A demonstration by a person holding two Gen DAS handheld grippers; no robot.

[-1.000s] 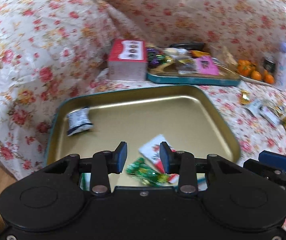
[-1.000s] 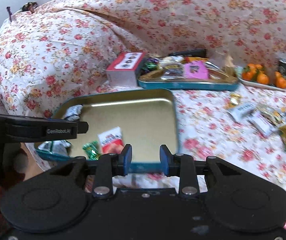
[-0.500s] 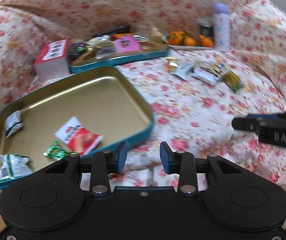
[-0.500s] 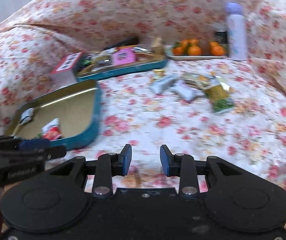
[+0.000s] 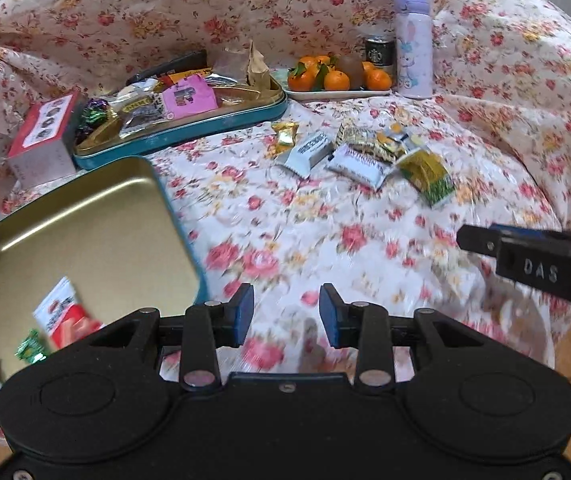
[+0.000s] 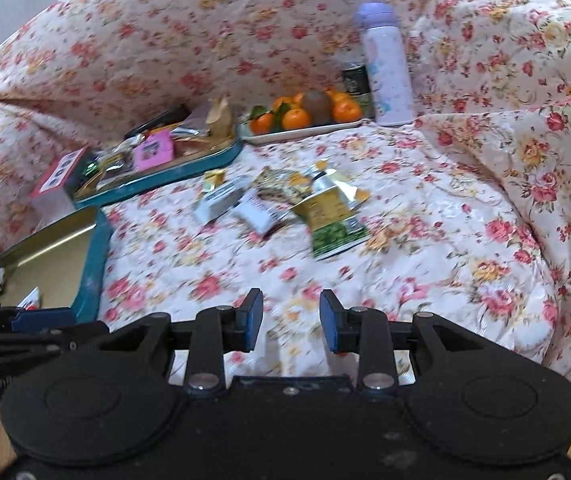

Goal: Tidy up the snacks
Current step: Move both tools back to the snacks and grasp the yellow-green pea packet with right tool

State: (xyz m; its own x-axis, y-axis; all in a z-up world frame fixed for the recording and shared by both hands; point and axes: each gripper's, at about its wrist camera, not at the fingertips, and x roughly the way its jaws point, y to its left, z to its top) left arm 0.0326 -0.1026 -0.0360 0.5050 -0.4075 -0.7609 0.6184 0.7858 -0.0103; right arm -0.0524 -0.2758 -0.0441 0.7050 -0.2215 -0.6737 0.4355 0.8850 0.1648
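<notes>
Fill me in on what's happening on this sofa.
A person is sorting snacks with two handheld grippers. Both the left gripper and right gripper are open and empty, hovering over the floral cover. A few packets already lie in the near tin; a loose pile of snacks waits on the cover beyond, near the full tin.

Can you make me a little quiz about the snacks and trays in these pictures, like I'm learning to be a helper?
1. True or false: the left gripper holds a snack.
2. Which stands right of the oranges? A) purple-capped bottle B) red box C) pink packet
3. Fill in: the red and white packet lies in the near ___ tray.

Key: 1 false, both grippers are empty, the right gripper too. 2 A. 3 gold.
</notes>
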